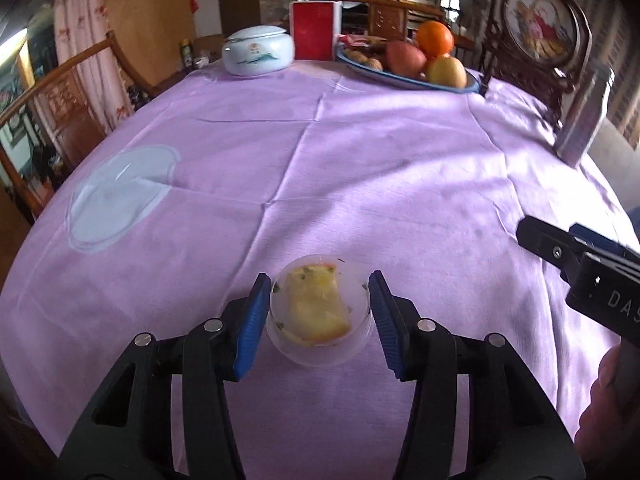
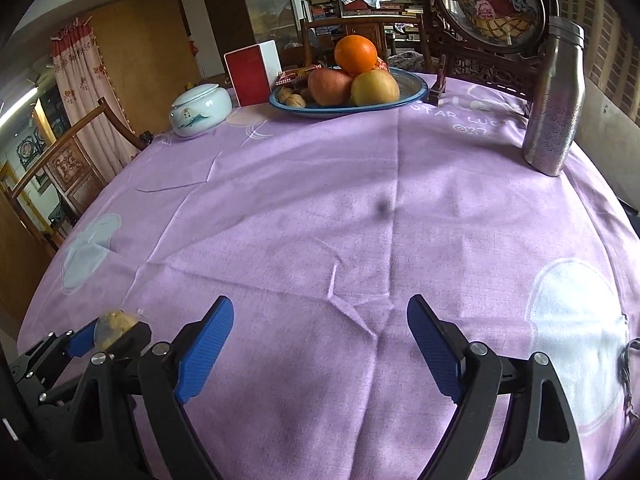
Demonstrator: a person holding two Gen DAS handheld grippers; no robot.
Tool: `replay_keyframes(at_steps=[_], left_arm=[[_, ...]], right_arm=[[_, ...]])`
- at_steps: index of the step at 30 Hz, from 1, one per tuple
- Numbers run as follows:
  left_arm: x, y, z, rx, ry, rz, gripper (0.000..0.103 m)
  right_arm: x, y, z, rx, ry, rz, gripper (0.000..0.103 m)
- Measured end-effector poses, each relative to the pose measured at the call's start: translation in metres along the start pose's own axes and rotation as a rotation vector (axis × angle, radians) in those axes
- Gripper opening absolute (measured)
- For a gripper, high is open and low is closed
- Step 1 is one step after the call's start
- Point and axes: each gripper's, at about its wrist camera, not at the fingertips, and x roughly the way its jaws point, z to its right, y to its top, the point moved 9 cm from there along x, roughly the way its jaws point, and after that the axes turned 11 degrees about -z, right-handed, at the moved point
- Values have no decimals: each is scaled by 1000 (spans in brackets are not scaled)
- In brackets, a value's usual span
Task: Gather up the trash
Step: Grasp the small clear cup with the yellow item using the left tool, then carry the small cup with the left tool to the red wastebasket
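A small clear plastic cup [image 1: 320,344] holding yellowish fruit scraps stands on the purple tablecloth [image 1: 320,168] near the front edge. My left gripper [image 1: 318,304] straddles it, and both blue pads [image 1: 252,328] touch the cup's sides, so it is shut on the cup. The right wrist view shows the same cup [image 2: 116,326] at the lower left, pinched in the left gripper. My right gripper [image 2: 320,340] hovers open over bare cloth with nothing between its fingers. Part of its black frame [image 1: 592,272] juts in at the right edge of the left wrist view.
At the far side stand a blue-rimmed fruit plate [image 2: 416,92], a white porcelain jar [image 2: 200,110] and a red box [image 2: 252,74]. A steel flask [image 2: 554,100] stands at the right edge before an embroidered screen [image 2: 488,4]. Wooden chairs [image 1: 60,116] flank the left.
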Motion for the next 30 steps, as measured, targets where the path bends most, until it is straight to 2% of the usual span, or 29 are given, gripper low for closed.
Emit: replay_keyframes(at_steps=[6, 11, 17, 24, 30], left_arm=[[-5, 1, -4, -23, 11, 25, 51], [-21, -4, -10, -40, 21, 80, 51], [-41, -19, -20, -68, 41, 124, 51], [-76, -42, -23, -72, 114, 204, 51], [-108, -57, -28, -88, 131, 255, 51]], right_arm=[[2, -1, 0, 3, 5, -10, 87], [2, 0, -2, 0, 17, -12, 87], [0, -2, -6, -3, 35, -11, 87], [0, -4, -10, -17, 29, -11, 87], [5, -6, -10, -24, 19, -25, 87]])
